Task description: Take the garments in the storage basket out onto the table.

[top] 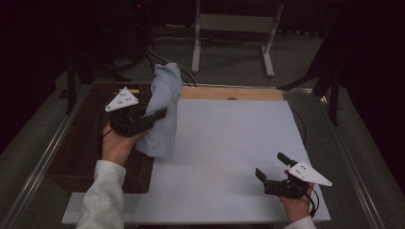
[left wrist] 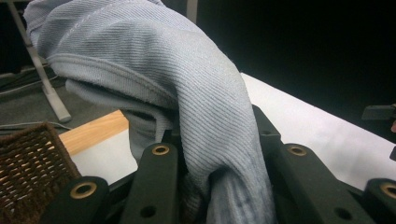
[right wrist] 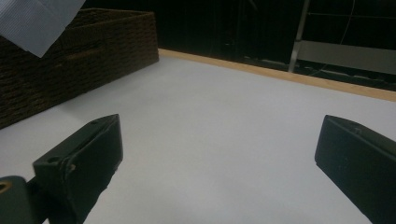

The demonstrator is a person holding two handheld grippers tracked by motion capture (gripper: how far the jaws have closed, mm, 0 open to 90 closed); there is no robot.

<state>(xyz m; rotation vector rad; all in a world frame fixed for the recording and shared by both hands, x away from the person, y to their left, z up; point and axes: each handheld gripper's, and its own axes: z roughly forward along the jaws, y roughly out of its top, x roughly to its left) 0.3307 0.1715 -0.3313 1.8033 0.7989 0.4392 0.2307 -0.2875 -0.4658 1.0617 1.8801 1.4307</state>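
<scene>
Landmark: wicker basket (top: 86, 157), dark brown, at the desk's left edge as the high view shows it.
Desk: desk (top: 229, 152) with a pale grey top and a bare wooden strip (top: 229, 93) along its far edge.
Cloth: light blue ribbed cloth (top: 164, 109), lifted off the desk, just beside the basket's right wall; its top rises above the basket's far corner, its lower end hangs down by that wall. Whether the lower end touches the desk I cannot tell.
Cloth, close: in the left gripper view the cloth (left wrist: 187, 107) bunches between the two black jaws and drapes over them, a hemmed edge folded at the upper left.
Left gripper: left gripper (top: 143, 119) over the basket's right rim, jaws clenched on the cloth.
Left hand: hand (top: 114, 143) under the gripper, above the basket; pale sleeve (top: 102, 200) running down past the basket's near wall.
Right gripper: right gripper (top: 272, 171) well apart from the basket, near the desk's near right corner, low over the top.
Right jaws: released, standing wide, with bare desk between them in the right gripper view (right wrist: 219, 154).
Basket from right gripper view: basket (right wrist: 84, 60) at far left, a corner of the cloth (right wrist: 37, 23) hanging in front of its upper part.
</scene>
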